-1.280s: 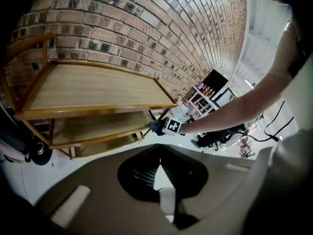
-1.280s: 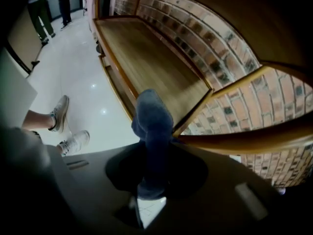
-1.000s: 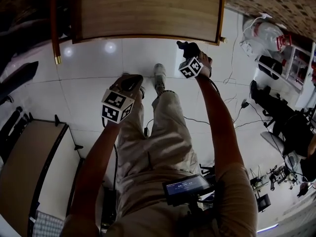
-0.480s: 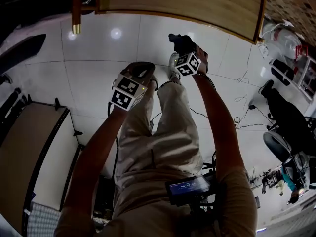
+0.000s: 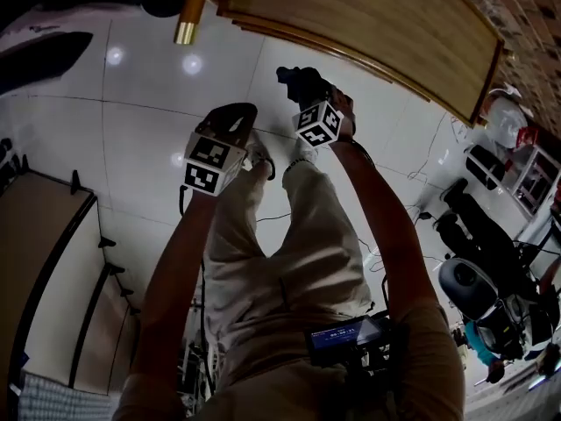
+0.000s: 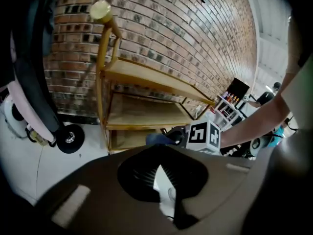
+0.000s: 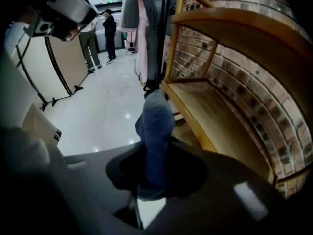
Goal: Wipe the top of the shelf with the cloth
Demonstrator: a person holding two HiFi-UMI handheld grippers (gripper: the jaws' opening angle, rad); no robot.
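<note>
Hanging out of the right hand-held gripper (image 5: pixel 299 82) was the crumpled blue cloth (image 7: pixel 155 131), jaws clamped tight on its lower end. In the head view that gripper sat over the glossy white tiled floor (image 5: pixel 158 86), just short of the front edge of the light wooden shelf (image 5: pixel 368 16), so the cloth wasn't touching the top board. The left hand-held gripper (image 5: pixel 230 123) floated beside it, a bit lower, and its jaws looked pulled together with nothing between them. The shelf stood against a red brick wall (image 6: pixel 171 33), tiers bare as far as I could see.
</note>
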